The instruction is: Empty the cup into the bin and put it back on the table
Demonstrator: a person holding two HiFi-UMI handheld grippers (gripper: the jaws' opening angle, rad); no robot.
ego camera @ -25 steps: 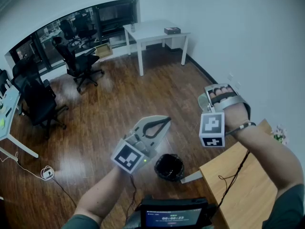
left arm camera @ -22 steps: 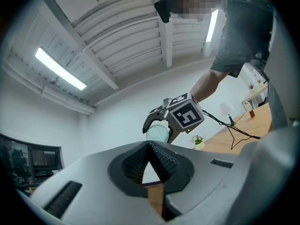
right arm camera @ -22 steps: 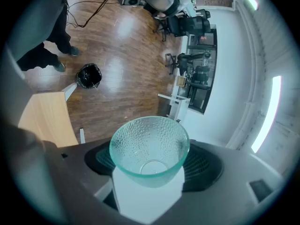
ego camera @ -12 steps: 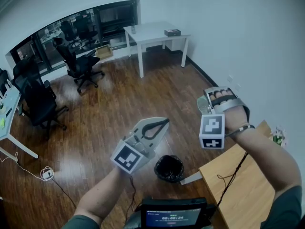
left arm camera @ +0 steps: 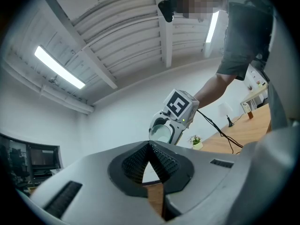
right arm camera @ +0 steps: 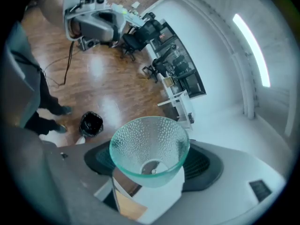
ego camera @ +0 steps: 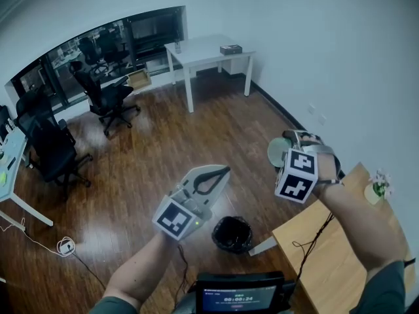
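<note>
A clear dimpled glass cup (right arm camera: 149,146) sits between the jaws of my right gripper (right arm camera: 149,165), which is shut on it. The cup's mouth faces the camera, and I can make out nothing inside. In the head view the cup (ego camera: 277,152) is held in the air, above and right of the black bin (ego camera: 232,233) on the floor and left of the wooden table (ego camera: 340,254). My left gripper (ego camera: 221,171) hangs shut and empty over the floor, just up-left of the bin. The left gripper view shows its jaw tips (left arm camera: 149,146) meeting, with the right gripper (left arm camera: 174,110) and cup (left arm camera: 160,131) beyond.
A small potted plant (ego camera: 374,190) stands on the wooden table's far edge. A white table (ego camera: 206,48) stands at the back wall and several black office chairs (ego camera: 105,90) at the left. A cable (ego camera: 64,244) lies on the floor, and a screen (ego camera: 239,296) sits at the bottom edge.
My right gripper has rolled about its own axis with the cup in it, so the marker cube now sits tilted and the cup shows as a disc. The left gripper has stayed where it was.
</note>
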